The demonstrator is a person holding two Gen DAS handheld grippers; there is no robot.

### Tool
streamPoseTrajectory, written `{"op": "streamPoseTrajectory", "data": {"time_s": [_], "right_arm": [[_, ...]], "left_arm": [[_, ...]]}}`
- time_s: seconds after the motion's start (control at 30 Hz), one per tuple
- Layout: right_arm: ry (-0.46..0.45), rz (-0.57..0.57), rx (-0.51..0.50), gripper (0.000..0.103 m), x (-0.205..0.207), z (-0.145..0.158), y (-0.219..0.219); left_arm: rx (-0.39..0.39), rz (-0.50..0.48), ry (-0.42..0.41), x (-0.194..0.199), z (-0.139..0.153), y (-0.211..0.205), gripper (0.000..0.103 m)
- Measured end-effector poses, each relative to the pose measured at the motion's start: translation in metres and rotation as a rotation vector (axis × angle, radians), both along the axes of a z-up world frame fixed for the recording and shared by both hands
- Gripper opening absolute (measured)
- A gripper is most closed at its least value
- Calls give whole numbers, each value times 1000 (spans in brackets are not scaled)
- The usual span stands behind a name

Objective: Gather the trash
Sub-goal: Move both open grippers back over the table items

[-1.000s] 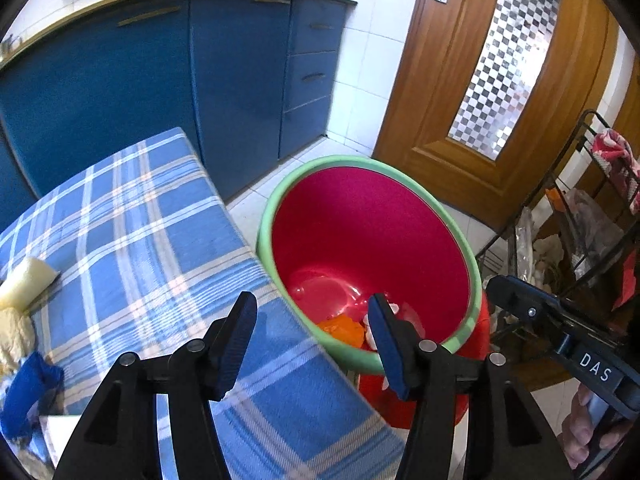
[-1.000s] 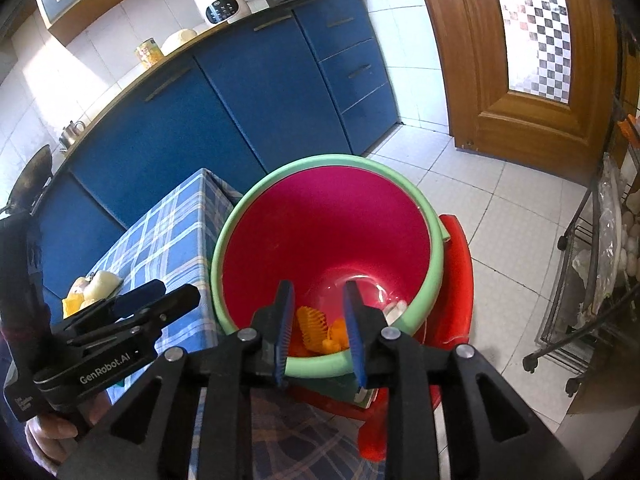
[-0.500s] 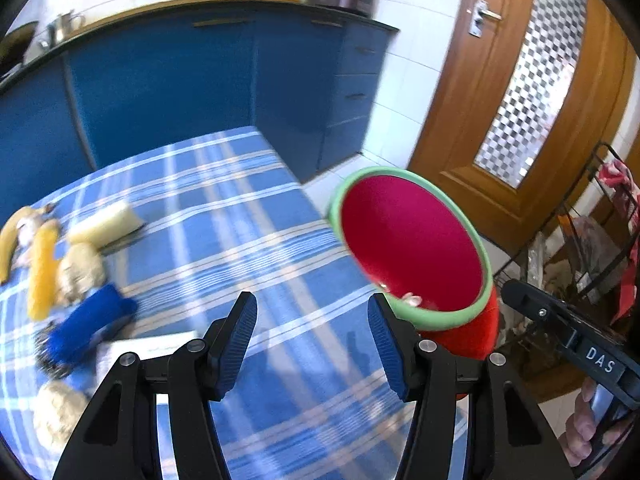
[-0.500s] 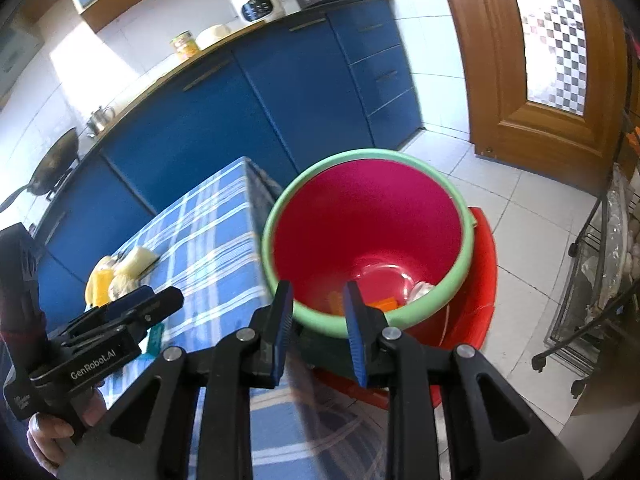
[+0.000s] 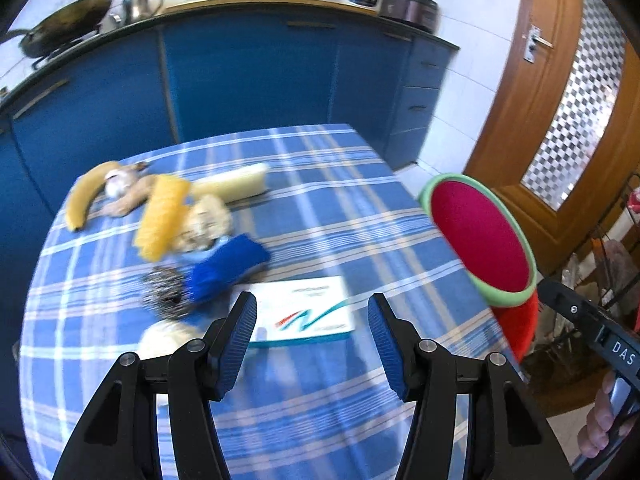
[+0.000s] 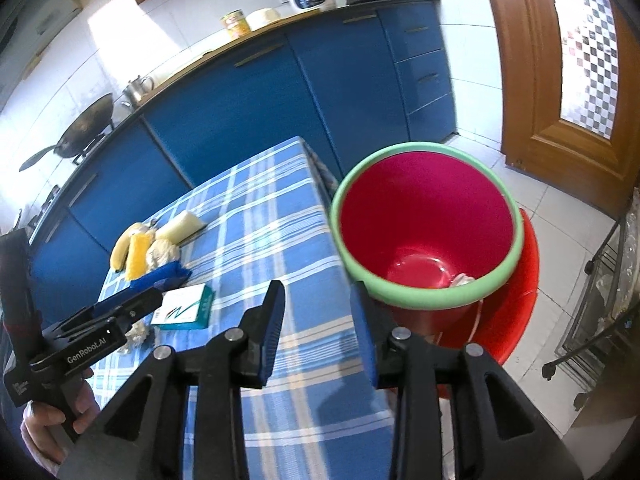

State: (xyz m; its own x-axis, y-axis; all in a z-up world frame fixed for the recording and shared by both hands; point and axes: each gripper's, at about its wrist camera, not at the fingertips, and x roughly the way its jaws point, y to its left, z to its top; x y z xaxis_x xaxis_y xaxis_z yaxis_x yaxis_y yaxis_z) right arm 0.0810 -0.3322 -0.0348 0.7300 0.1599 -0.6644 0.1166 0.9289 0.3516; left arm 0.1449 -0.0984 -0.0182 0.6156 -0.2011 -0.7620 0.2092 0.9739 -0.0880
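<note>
A red bin with a green rim point(image 6: 424, 216) stands off the table's right edge, with scraps at its bottom; it also shows in the left wrist view point(image 5: 480, 240). My left gripper point(image 5: 312, 340) is open and empty above a white and teal box point(image 5: 300, 312). Beyond lie a blue cloth point(image 5: 228, 264), a dark scrubber point(image 5: 164, 292), crumpled paper point(image 5: 204, 220), a yellow corn-like piece point(image 5: 162, 216), a banana point(image 5: 86, 196) and a pale block point(image 5: 232, 184). My right gripper point(image 6: 316, 320) is open and empty over the table's right edge beside the bin.
The table has a blue checked cloth point(image 5: 320, 208). Blue cabinets point(image 5: 248, 80) run behind it, with a wok point(image 5: 60, 20) and appliances on the counter. A wooden door point(image 5: 568, 100) and a wire rack point(image 6: 600, 300) stand to the right.
My left gripper swung left from the bin to over the box and trash on the table. My right gripper opened wider and drew back from the bin toward the table edge.
</note>
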Motion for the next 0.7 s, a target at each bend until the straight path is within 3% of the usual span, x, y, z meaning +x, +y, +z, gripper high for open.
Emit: {"op": "streamPoseTrajectory", "data": {"time_s": [0.37, 0.7], "right_arm": [[18, 56, 28, 43, 3, -5, 34], [43, 82, 22, 43, 7, -10, 53]], "left_arm": [[25, 119, 5, -9, -2, 59, 60], [9, 184, 70, -6, -23, 88, 60]]}}
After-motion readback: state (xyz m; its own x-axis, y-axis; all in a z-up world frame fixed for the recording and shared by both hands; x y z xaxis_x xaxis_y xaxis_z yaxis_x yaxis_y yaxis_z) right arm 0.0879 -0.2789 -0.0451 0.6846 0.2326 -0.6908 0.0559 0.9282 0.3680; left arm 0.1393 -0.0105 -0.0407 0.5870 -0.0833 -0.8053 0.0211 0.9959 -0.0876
